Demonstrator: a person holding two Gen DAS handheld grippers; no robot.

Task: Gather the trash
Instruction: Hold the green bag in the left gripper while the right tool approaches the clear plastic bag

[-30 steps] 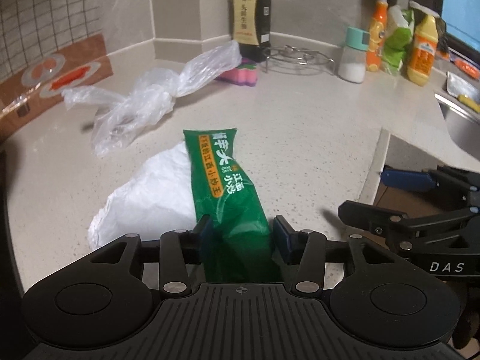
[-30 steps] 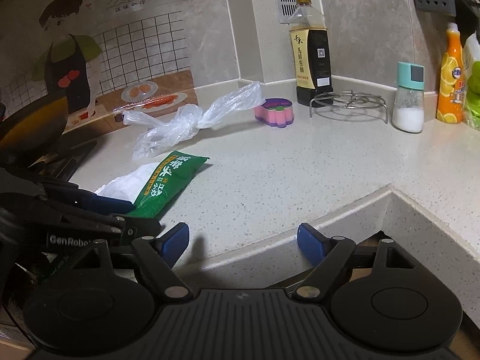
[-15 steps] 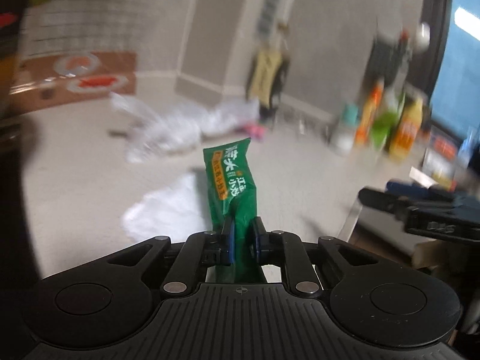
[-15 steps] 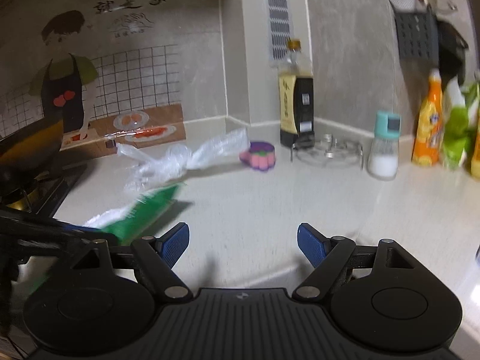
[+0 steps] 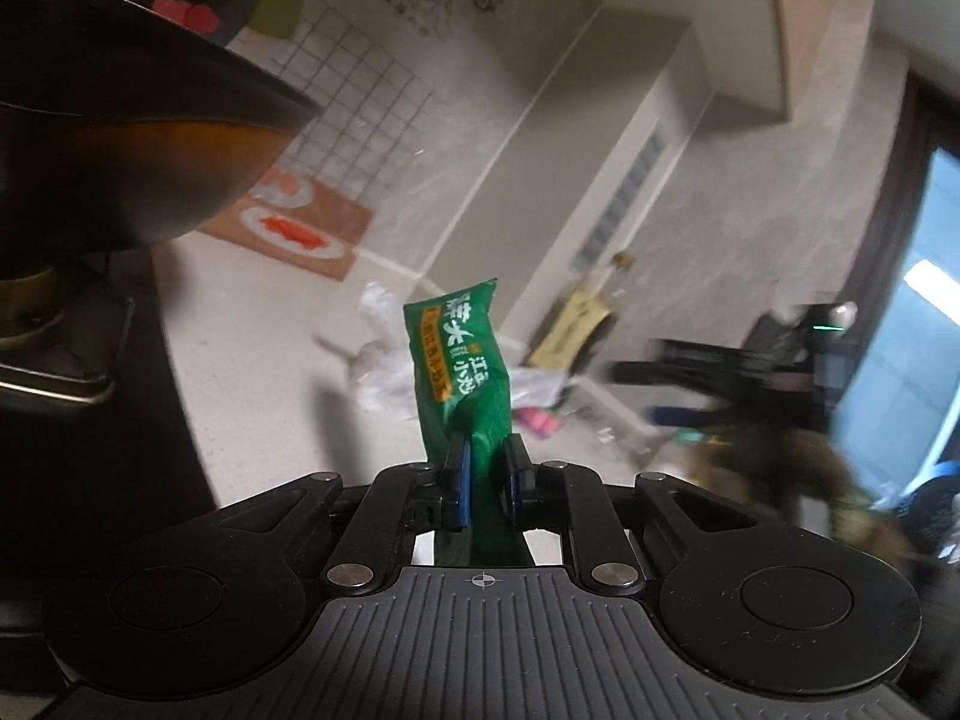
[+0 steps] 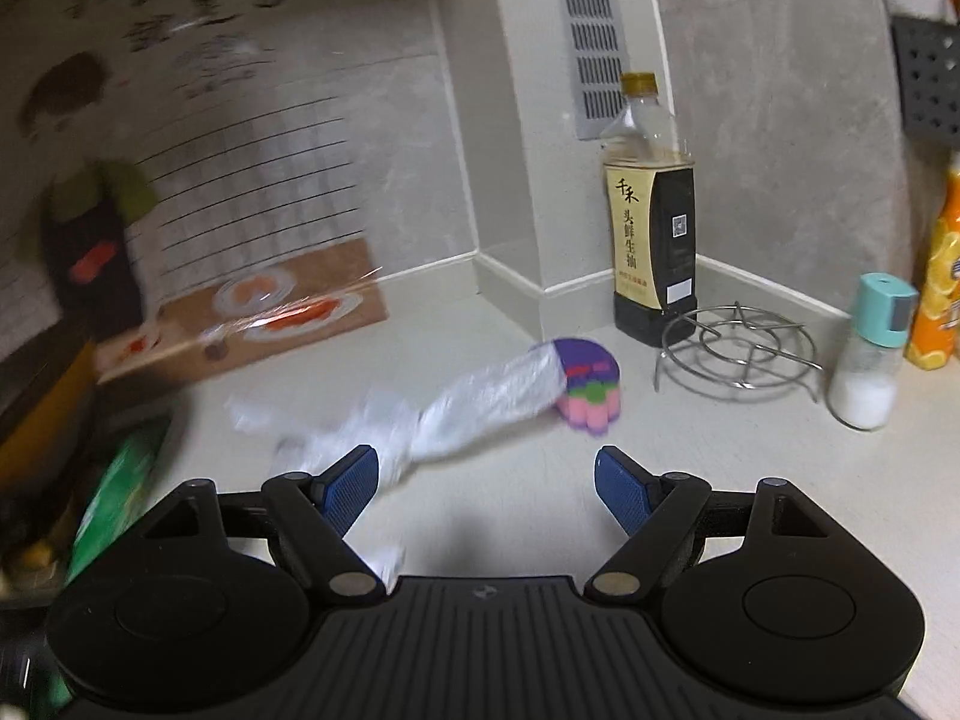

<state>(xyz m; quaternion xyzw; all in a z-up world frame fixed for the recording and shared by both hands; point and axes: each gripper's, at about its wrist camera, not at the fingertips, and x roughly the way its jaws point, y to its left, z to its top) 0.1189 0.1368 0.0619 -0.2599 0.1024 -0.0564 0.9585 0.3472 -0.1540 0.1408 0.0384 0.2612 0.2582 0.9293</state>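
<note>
My left gripper (image 5: 485,477) is shut on a green snack wrapper (image 5: 461,360) and holds it up in the air, tilted, well above the counter. The wrapper also shows blurred at the left edge of the right wrist view (image 6: 117,498). My right gripper (image 6: 487,480) is open and empty, low over the counter. A crumpled clear plastic bag (image 6: 456,408) lies on the counter just beyond and between its fingertips. The same bag appears blurred behind the wrapper in the left wrist view (image 5: 384,372).
A purple and pink sponge (image 6: 588,387) lies at the bag's far end. A soy sauce bottle (image 6: 654,222), a wire trivet (image 6: 738,354), a salt shaker (image 6: 870,360) and an orange bottle (image 6: 936,294) stand along the back. A dark wok (image 5: 120,132) looms left.
My left gripper has lifted the green wrapper higher and swung left toward the wok. My right gripper has moved forward over the counter toward the clear plastic bag, still open.
</note>
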